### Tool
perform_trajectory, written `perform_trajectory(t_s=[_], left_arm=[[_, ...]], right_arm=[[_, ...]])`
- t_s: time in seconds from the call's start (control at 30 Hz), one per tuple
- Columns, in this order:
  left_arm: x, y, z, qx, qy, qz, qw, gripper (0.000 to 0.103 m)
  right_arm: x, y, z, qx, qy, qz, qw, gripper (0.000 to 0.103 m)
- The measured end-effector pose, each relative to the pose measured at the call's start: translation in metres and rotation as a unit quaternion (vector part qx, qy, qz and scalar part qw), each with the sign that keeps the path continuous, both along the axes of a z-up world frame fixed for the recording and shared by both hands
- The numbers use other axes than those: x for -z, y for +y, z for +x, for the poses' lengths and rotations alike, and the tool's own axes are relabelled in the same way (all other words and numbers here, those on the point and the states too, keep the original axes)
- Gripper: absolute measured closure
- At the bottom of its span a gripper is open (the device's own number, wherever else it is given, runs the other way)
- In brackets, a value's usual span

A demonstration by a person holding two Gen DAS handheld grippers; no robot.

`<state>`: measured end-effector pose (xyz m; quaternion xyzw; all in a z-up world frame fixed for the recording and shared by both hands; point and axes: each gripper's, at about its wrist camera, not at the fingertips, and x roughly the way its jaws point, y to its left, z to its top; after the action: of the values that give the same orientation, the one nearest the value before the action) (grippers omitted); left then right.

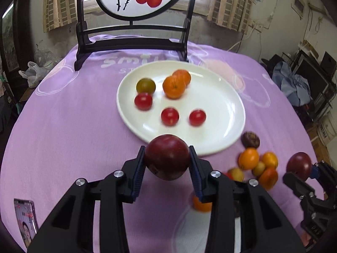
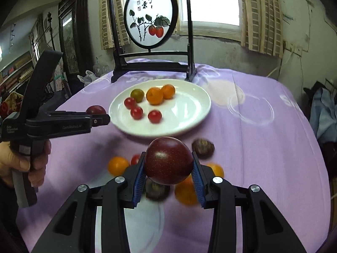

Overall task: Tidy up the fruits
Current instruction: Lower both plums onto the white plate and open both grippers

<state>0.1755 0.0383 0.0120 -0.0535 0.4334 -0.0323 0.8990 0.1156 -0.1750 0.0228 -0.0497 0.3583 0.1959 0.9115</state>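
On the purple tablecloth (image 1: 63, 126), centre: one white plate (image 1: 221, 105), holding three red cherry tomatoes (image 1: 170, 116), one green-brown tomato (image 1: 145, 86) and two oranges (image 1: 174, 87) touching each other.

Near edge of the plate, left-wrist view: left gripper (image 1: 167, 158), blue-padded jaws clamped on a dark red plum (image 1: 167, 157), held just at the plate's near rim. Seen from the right-wrist view, the same gripper (image 2: 99, 119) sits beside the plate's left edge, a person's hand (image 2: 23, 160) wrapped around its handle.

Right of that: right gripper (image 2: 168, 161), jaws closed around a second dark red plum (image 2: 168, 160), raised above the loose fruit. Left-wrist view shows it at the right border (image 1: 303, 167), fruit in the jaws.

Loose pile on the cloth, near the plate's near-right rim: several small oranges (image 1: 248, 158), yellowish fruits (image 1: 258, 168), one dark brown wrinkled fruit (image 1: 250, 139). Blurred; exact count cannot be told.

Far side of the table: black wooden stand with round painted screen (image 2: 150, 13), red fruit motif.

Near left corner: phone (image 1: 25, 221), screen lit.

Background: curtains (image 1: 231, 4) at a bright window.
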Motion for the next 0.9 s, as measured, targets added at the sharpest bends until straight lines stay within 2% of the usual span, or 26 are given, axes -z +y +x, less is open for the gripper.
perform_trajectory(t_s=[0.1, 0.2, 0.27, 0.53, 0.6, 0.63, 0.67, 0.73, 0.9], left_arm=[[0.005, -0.001, 0.021, -0.014, 0.002, 0.001, 0.9999, 0.065], [0.013, 0.001, 0.039, -0.024, 0.015, -0.014, 0.9995, 0.065], [0.018, 0.002, 0.052, -0.031, 0.019, -0.011, 0.9993, 0.065], [0.034, 0.004, 0.084, -0.045, 0.03, -0.005, 0.9985, 0.064], [0.032, 0.005, 0.084, -0.048, 0.025, -0.008, 0.9985, 0.052], [0.029, 0.005, 0.082, -0.055, 0.017, -0.002, 0.9983, 0.036], [0.024, 0.005, 0.078, -0.063, 0.005, 0.004, 0.998, 0.029], [0.014, 0.004, 0.069, -0.065, -0.019, 0.012, 0.9976, 0.028], [0.005, 0.0, 0.036, -0.049, -0.032, -0.003, 0.9983, 0.026]], right_arm=[[-0.002, 0.015, 0.029, -0.001, 0.001, 0.002, 1.0, 0.062], [0.003, 0.028, 0.058, 0.016, 0.017, 0.0, 1.0, 0.062], [0.009, 0.036, 0.074, 0.019, 0.028, -0.007, 0.999, 0.062], [0.041, 0.05, 0.108, 0.033, 0.084, -0.014, 0.996, 0.061], [0.042, 0.045, 0.108, 0.039, 0.087, 0.003, 0.995, 0.048], [0.04, 0.043, 0.107, 0.043, 0.084, 0.01, 0.996, 0.044], [0.037, 0.04, 0.105, 0.048, 0.08, 0.015, 0.996, 0.041], [0.032, 0.036, 0.098, 0.043, 0.074, 0.016, 0.996, 0.042], [0.021, 0.024, 0.072, 0.036, 0.057, 0.018, 0.998, 0.042]])
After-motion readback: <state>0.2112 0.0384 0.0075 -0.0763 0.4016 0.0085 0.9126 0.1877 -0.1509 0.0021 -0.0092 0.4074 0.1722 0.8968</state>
